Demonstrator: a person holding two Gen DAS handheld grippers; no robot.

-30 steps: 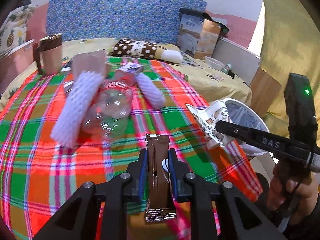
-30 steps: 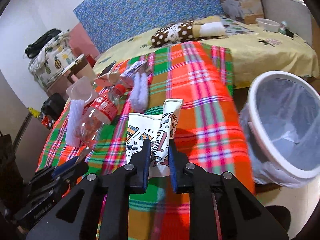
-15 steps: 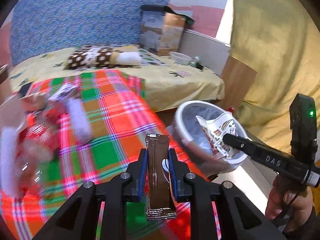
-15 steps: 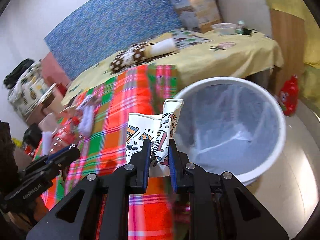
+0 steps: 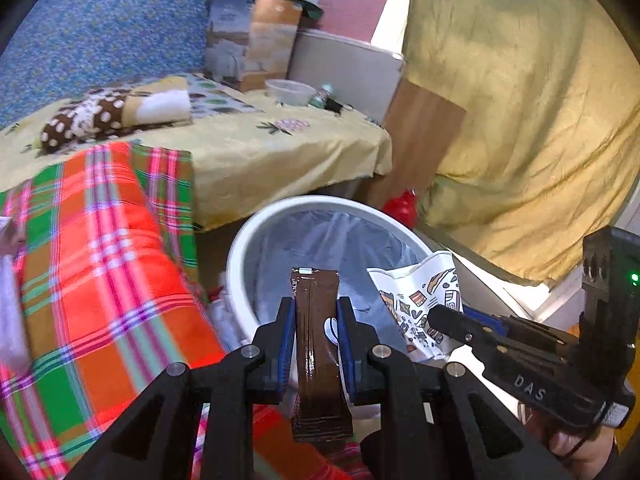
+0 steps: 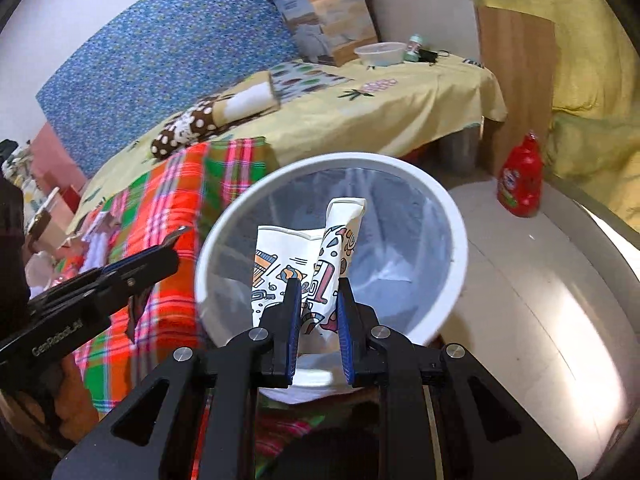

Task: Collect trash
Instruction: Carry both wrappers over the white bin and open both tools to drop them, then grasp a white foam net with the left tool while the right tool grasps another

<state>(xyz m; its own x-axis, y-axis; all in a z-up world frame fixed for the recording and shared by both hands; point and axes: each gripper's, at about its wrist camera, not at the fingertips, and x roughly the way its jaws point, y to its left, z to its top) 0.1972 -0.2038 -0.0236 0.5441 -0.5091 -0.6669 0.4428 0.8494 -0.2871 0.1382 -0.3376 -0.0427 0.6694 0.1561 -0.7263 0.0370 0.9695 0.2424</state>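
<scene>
The left gripper point(image 5: 316, 338) is clamped across a brown wrapper point(image 5: 318, 344), light, slick foil best pinched mid-length; the right gripper point(image 6: 318, 320) is clamped on a crushed printed paper cup point(image 6: 308, 264), soft and weightless. Both hang over the white lined bin point(image 6: 452, 216) beside the bed's edge; it looks empty.
</scene>
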